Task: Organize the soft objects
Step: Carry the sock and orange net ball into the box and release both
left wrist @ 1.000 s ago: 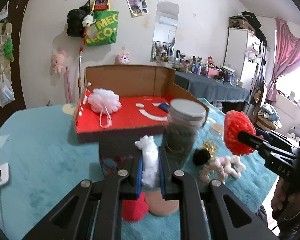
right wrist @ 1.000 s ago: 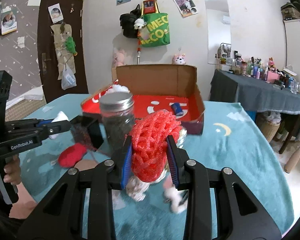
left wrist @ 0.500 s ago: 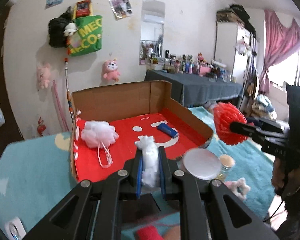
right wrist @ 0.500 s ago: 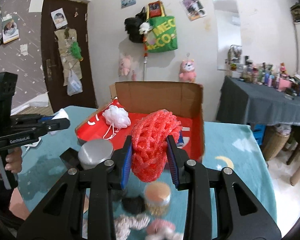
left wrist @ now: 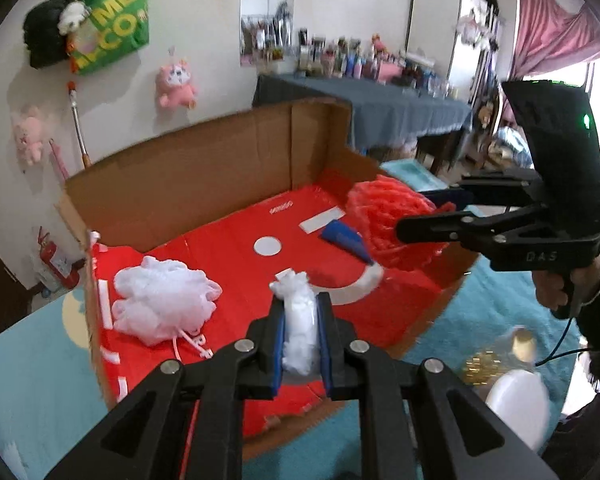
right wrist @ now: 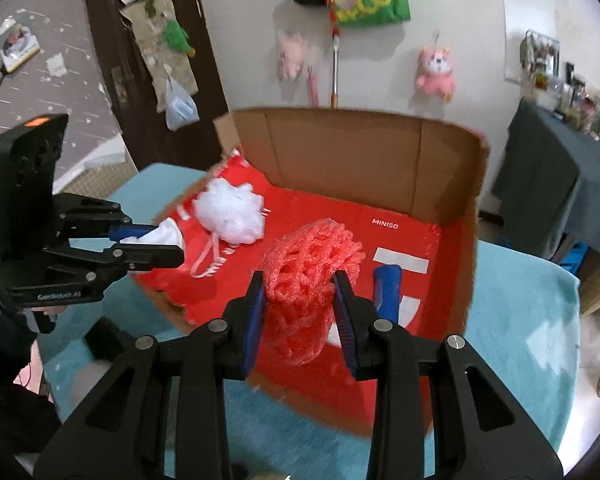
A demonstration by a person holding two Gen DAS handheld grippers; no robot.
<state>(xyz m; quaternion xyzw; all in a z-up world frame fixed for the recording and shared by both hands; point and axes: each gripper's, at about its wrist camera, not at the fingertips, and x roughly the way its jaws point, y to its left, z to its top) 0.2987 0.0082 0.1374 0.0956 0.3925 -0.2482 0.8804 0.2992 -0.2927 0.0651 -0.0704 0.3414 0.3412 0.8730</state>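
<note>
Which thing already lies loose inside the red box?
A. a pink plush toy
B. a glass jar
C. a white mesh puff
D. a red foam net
C: the white mesh puff rests on the floor of the red box, while the right gripper holds the red foam net.

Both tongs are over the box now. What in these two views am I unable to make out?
- Blue item in the box: left view, its end is covered by the red mesh ball; right view, partly behind the tongs.
- Things on the table at lower right, left view: blurred, unidentifiable.
- Box's near wall: hidden by tongs, both views.
</note>
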